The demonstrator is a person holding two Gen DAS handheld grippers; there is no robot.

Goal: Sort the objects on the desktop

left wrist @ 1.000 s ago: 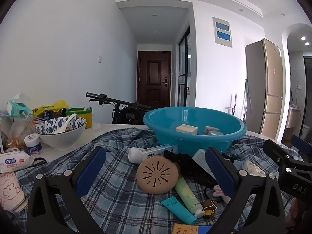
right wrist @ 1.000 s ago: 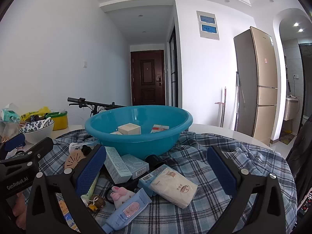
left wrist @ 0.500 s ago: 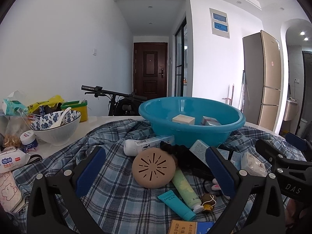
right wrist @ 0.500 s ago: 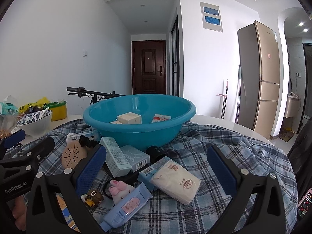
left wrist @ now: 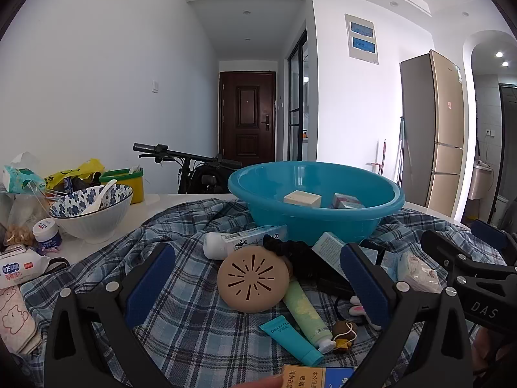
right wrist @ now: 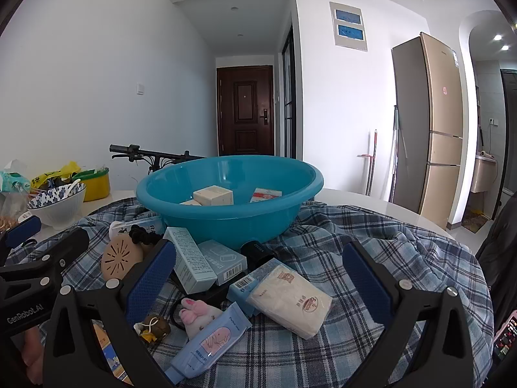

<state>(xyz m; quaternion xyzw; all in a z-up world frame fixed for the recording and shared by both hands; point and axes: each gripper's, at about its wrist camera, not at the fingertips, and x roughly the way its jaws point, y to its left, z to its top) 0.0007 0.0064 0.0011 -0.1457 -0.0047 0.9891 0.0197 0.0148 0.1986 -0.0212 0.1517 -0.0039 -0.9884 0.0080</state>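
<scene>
A blue basin (left wrist: 323, 223) (right wrist: 226, 226) stands on a plaid cloth (left wrist: 181, 317) and holds a few small boxes (right wrist: 213, 195). In front of it lie a tan round disc (left wrist: 252, 282), a green tube (left wrist: 305, 313), a teal tube (left wrist: 289, 336), a white bottle (left wrist: 239, 242), light blue boxes (right wrist: 194, 263), a tissue pack (right wrist: 290, 300) and a pink-printed pouch (right wrist: 210, 342). My left gripper (left wrist: 255, 278) is open and empty, with the disc between its fingers. My right gripper (right wrist: 255, 278) is open and empty over the boxes and tissue pack.
A flowered bowl with a spoon (left wrist: 93, 213), a yellow tub (left wrist: 126, 182), snack bags and a wipes pack (left wrist: 19, 266) stand on the left. A bicycle handlebar (left wrist: 181, 156) sits behind the table. A fridge (left wrist: 433, 129) stands at the right.
Both gripper views have risen and tilted down a little, so more of the cloth and the items in front of the basin shows. Both grippers stay open.
</scene>
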